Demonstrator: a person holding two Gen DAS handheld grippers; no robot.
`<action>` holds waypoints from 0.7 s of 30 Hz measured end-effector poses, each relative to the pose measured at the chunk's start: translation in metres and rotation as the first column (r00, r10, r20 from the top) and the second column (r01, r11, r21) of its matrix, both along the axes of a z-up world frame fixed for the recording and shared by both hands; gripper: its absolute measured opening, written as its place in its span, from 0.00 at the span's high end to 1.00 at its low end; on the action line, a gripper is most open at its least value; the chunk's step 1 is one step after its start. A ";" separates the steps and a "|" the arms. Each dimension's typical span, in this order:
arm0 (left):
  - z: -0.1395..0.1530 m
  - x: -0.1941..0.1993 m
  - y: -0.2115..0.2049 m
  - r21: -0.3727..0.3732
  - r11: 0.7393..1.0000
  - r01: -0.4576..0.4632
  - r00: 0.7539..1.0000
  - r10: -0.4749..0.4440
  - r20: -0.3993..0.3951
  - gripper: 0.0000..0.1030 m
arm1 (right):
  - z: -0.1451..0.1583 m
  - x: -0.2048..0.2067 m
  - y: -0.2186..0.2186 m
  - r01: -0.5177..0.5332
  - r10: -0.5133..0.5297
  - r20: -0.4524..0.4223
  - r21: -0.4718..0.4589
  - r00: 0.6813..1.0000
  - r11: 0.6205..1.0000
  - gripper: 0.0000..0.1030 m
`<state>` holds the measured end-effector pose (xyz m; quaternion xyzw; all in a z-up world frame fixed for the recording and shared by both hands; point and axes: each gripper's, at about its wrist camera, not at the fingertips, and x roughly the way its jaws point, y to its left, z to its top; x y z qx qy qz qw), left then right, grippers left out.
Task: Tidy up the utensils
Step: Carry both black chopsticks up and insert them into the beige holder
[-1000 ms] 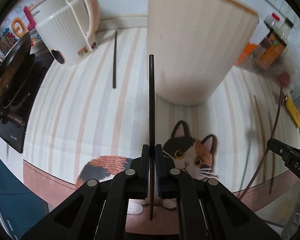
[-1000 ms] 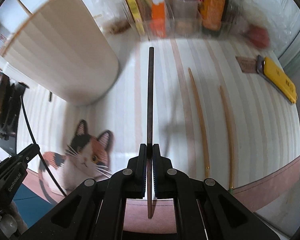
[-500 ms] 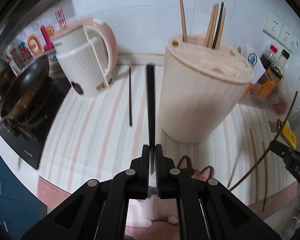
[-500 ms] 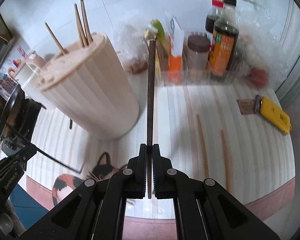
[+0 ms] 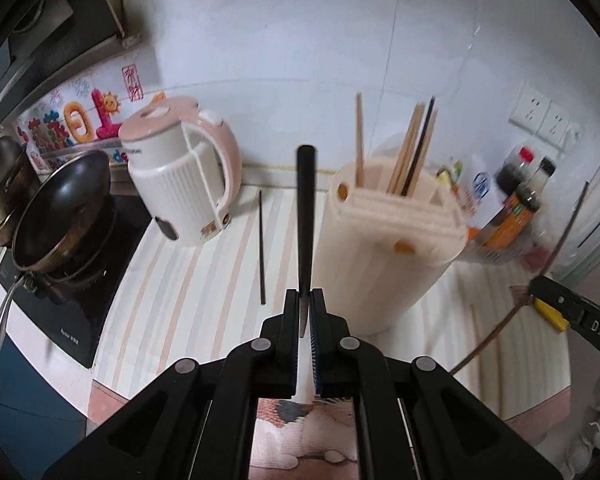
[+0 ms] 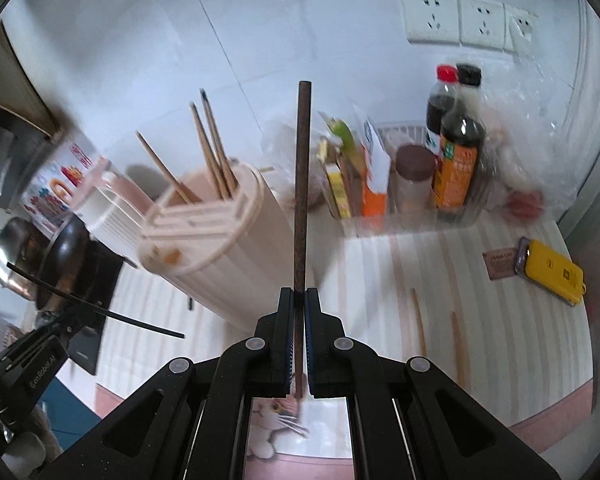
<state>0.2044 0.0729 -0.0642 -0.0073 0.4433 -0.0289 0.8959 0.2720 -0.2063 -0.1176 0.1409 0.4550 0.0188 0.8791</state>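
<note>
— Why is each chopstick held so near its lower end?

— So the long part stands free ahead of me. My left tongs are pinching a black chopstick, and my right tongs are pinching a brown chopstick; both point up and away, which I judge suits dropping them tip-first into the holder.

— Where is that holder?

— It stands on the striped desk, just right of the black chopstick in the left view, with the pink-and-white kettle to its left. Several chopsticks already stand in its slotted top.

— What are these things like?

— The holder is a tall, pale, ribbed plastic tub with a lid of narrow slots. The black chopstick looks smooth and glossy; the brown one is matte and speckled, like wood. Both are thin and straight, so the narrow grip should hold them, though they may swivel.

— Anything left to gather?

— One dark chopstick lies flat between kettle and holder, and two pale bamboo chopsticks lie on the desk's right side, near a yellow case.
</note>
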 end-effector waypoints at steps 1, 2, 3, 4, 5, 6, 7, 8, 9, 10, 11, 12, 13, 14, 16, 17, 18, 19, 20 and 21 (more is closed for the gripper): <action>0.008 0.000 0.000 -0.004 1.000 0.004 1.000 -0.004 0.012 0.98 | 0.008 0.001 0.000 -0.004 0.004 0.010 0.006 1.000 1.000 0.95; 0.014 0.001 0.000 -0.007 1.000 0.007 1.000 -0.007 0.018 0.98 | 0.013 0.002 0.001 -0.010 0.010 0.016 0.008 1.000 1.000 0.95; 0.018 0.000 -0.001 -0.010 1.000 0.008 1.000 -0.007 0.022 0.98 | 0.019 0.003 0.001 -0.015 0.015 0.023 0.008 1.000 1.000 0.95; 0.024 0.001 0.000 -0.018 1.000 0.009 1.000 -0.009 0.027 0.98 | 0.027 0.004 0.002 -0.021 0.021 0.034 0.012 0.999 1.000 0.95; 0.031 0.001 0.000 -0.024 1.000 0.013 0.999 -0.012 0.034 0.98 | 0.034 0.005 0.003 -0.029 0.028 0.043 0.015 0.999 0.999 0.95; 0.036 0.001 0.001 -0.029 0.999 0.016 0.999 -0.015 0.040 0.98 | 0.039 0.006 0.004 -0.035 0.034 0.050 0.015 0.998 0.999 0.95; 0.043 0.001 0.001 -0.034 0.999 0.018 0.999 -0.017 0.047 0.98 | 0.046 0.007 0.004 -0.042 0.041 0.061 0.016 0.997 0.999 0.95; 0.050 0.001 0.001 -0.037 0.999 0.021 0.998 -0.019 0.057 0.98 | 0.053 0.008 0.005 -0.048 0.046 0.073 0.018 0.996 0.999 0.95; 0.056 0.001 0.001 -0.040 0.999 0.023 0.998 -0.020 0.064 0.98 | 0.059 0.010 0.006 -0.053 0.051 0.080 0.018 0.995 0.998 0.95; 0.064 0.001 0.002 -0.052 0.998 0.026 0.997 -0.022 0.072 0.98 | 0.067 0.012 0.007 -0.060 0.058 0.091 0.022 0.994 0.998 0.95; 0.070 0.002 0.002 -0.060 0.998 0.029 0.997 -0.024 0.079 0.98 | 0.072 0.013 0.007 -0.064 0.061 0.100 0.027 0.993 0.998 0.95; 0.076 0.003 0.002 -0.064 0.997 0.032 0.996 -0.027 0.084 0.98 | 0.079 0.015 0.007 -0.069 0.066 0.109 0.029 0.992 0.997 0.95; 0.084 0.005 0.002 -0.072 0.997 0.037 0.995 -0.030 0.094 0.98 | 0.086 0.017 0.007 -0.074 0.070 0.119 0.030 0.990 0.997 0.95; 0.090 0.006 0.002 -0.080 0.996 0.040 0.994 -0.032 0.101 0.98 | 0.093 0.019 0.007 -0.078 0.073 0.133 0.034 0.989 0.996 0.95; 0.104 0.009 0.000 -0.093 0.994 0.051 0.992 -0.040 0.119 0.98 | 0.105 0.025 0.006 -0.083 0.076 0.154 0.041 0.985 0.996 0.95; 0.111 0.012 -0.002 -0.103 0.993 0.060 0.991 -0.047 0.128 0.98 | 0.112 0.028 0.006 -0.084 0.076 0.165 0.043 0.983 0.995 0.95; 0.116 0.015 -0.003 -0.110 0.991 0.070 0.990 -0.055 0.132 0.98 | 0.117 0.032 0.005 -0.084 0.074 0.174 0.047 0.982 0.995 0.95; 0.122 0.019 -0.006 -0.118 0.990 0.078 0.988 -0.062 0.139 0.98 | 0.123 0.037 0.004 -0.082 0.072 0.184 0.048 0.980 0.995 0.95; 0.126 0.023 -0.008 -0.125 0.988 0.088 0.987 -0.070 0.144 0.98 | 0.128 0.042 0.003 -0.078 0.067 0.195 0.049 0.978 0.996 0.95; 0.130 0.028 -0.011 -0.131 0.986 0.099 0.986 -0.079 0.148 0.98 | 0.133 0.046 0.003 -0.075 0.064 0.204 0.047 0.977 0.996 0.95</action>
